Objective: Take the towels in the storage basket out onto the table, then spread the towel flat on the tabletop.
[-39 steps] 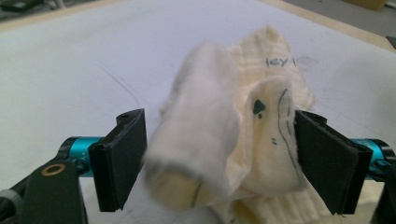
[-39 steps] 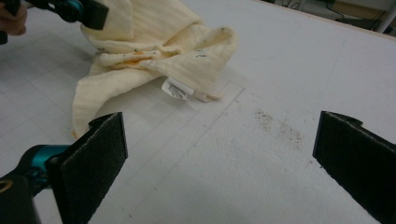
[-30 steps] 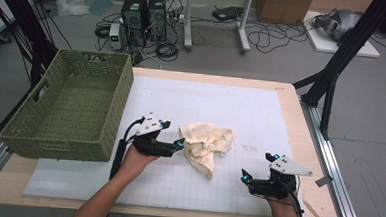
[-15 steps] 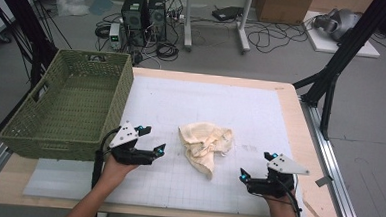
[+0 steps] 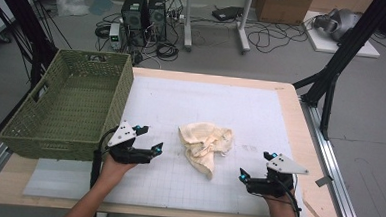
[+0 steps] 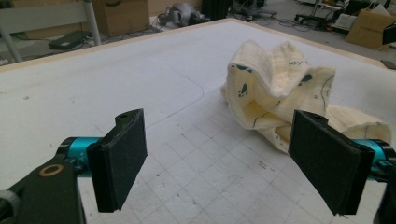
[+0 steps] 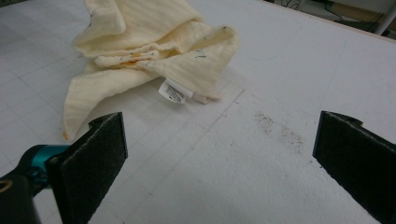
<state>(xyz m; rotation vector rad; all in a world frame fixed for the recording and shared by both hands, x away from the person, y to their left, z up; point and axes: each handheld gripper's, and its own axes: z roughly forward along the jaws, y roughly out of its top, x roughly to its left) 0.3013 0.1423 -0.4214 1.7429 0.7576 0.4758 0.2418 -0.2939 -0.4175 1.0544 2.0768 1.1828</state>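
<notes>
Now the cream cloth (image 5: 205, 145) lies crumpled on the white mat (image 5: 241, 111), about in the middle of the table, between both grippers and touching neither. Its long axis runs from the bunched far part to a narrow tail pointing toward the person. The left gripper (image 5: 149, 149) and the right gripper (image 5: 256, 167) have their jaws spread wide, holding nothing. A green basket (image 5: 66, 107) stands at the left.

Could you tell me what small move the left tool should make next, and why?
Probably ease the left tool toward the crumpled cream cloth: its jaws stand open and empty, the cloth lies loose on the white mat, and the basket holds nothing.
</notes>
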